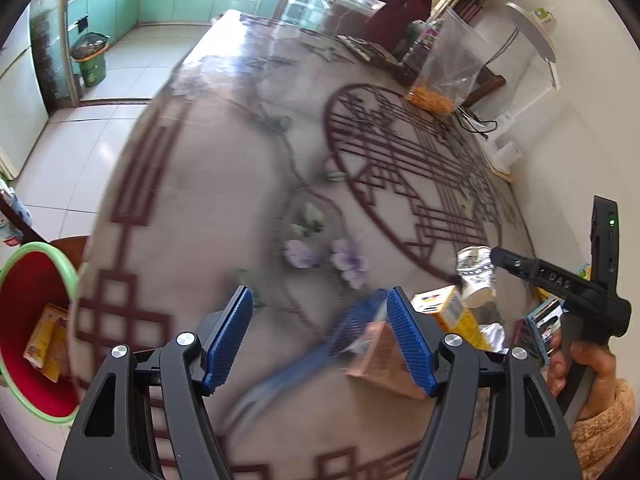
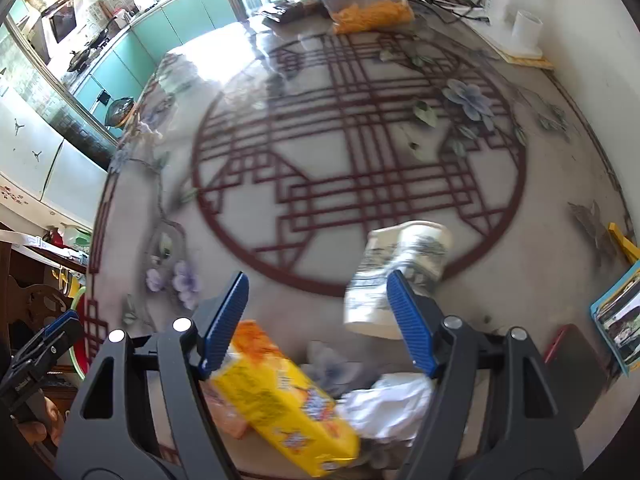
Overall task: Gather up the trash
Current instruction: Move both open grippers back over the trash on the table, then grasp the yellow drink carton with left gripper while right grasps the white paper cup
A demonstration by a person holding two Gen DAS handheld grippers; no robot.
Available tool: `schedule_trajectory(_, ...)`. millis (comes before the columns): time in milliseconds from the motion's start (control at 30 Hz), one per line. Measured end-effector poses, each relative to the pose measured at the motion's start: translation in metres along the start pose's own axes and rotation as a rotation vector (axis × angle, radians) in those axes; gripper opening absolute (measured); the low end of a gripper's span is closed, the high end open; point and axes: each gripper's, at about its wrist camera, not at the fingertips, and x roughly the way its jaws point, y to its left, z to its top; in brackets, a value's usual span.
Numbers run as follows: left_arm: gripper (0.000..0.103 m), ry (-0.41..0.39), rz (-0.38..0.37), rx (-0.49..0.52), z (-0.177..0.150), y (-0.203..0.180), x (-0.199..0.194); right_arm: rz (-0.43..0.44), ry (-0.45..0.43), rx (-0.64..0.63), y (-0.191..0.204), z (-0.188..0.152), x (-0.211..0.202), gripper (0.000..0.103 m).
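Observation:
My left gripper (image 1: 320,340) is open over the glass-topped patterned table (image 1: 240,184), with nothing gripped. A pinkish box (image 1: 380,356) lies on the table just behind its right finger, blurred. Off the table's left edge stands a red bin with a green rim (image 1: 36,320) holding yellow packets. My right gripper (image 2: 316,320) is open too, above a yellow box (image 2: 280,396), crumpled white paper (image 2: 392,404) and a printed paper cup (image 2: 396,276) lying on its side. The left wrist view also shows the cup (image 1: 476,276), the yellow box (image 1: 456,312) and a hand holding the right gripper's body.
A clear bag of orange snacks (image 1: 440,76) (image 2: 372,12) stands at the table's far side near a white appliance (image 1: 532,40). Booklets (image 2: 616,316) and a dark red phone-like slab (image 2: 568,344) lie at the right edge. A green bin (image 1: 90,64) stands on the kitchen floor.

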Motion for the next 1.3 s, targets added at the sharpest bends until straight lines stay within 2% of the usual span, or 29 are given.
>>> schedule_trajectory(167,0.066,0.035,-0.032,0.008,-0.004,-0.046,0.023,0.004,0.016,-0.046,-0.015,0.003,0.006,0.071)
schedule_trajectory(300,0.066,0.112,-0.086,0.037,-0.016,-0.087,0.047,0.027,0.038,-0.063,-0.023,0.007,0.016,0.071)
schedule_trajectory(433,0.066,0.187,-0.109,0.067,-0.028,-0.123,0.072,0.024,0.056,-0.062,-0.036,0.007,0.021,0.071)
schedule_trajectory(600,0.066,0.248,-0.099,0.030,-0.033,-0.137,0.099,0.018,0.053,-0.082,-0.043,0.006,0.019,0.071)
schedule_trajectory(767,0.062,0.306,-0.074,-0.034,-0.038,-0.131,0.120,0.011,0.038,-0.100,-0.045,0.005,0.014,0.071)
schedule_trajectory(800,0.056,0.295,-0.064,-0.034,-0.038,-0.129,0.120,0.012,0.035,-0.100,-0.046,0.005,0.013,0.071)
schedule_trajectory(1000,0.040,0.287,-0.073,-0.040,-0.034,-0.125,0.121,0.026,0.037,-0.095,-0.050,0.006,0.014,0.071)
schedule_trajectory(1033,0.033,0.274,-0.074,-0.045,-0.032,-0.123,0.118,0.035,0.043,-0.090,-0.051,0.006,0.016,0.071)
schedule_trajectory(1300,0.033,0.088,-0.034,-0.015,-0.002,-0.114,0.073,0.111,0.131,-0.003,-0.065,0.003,0.040,0.071)
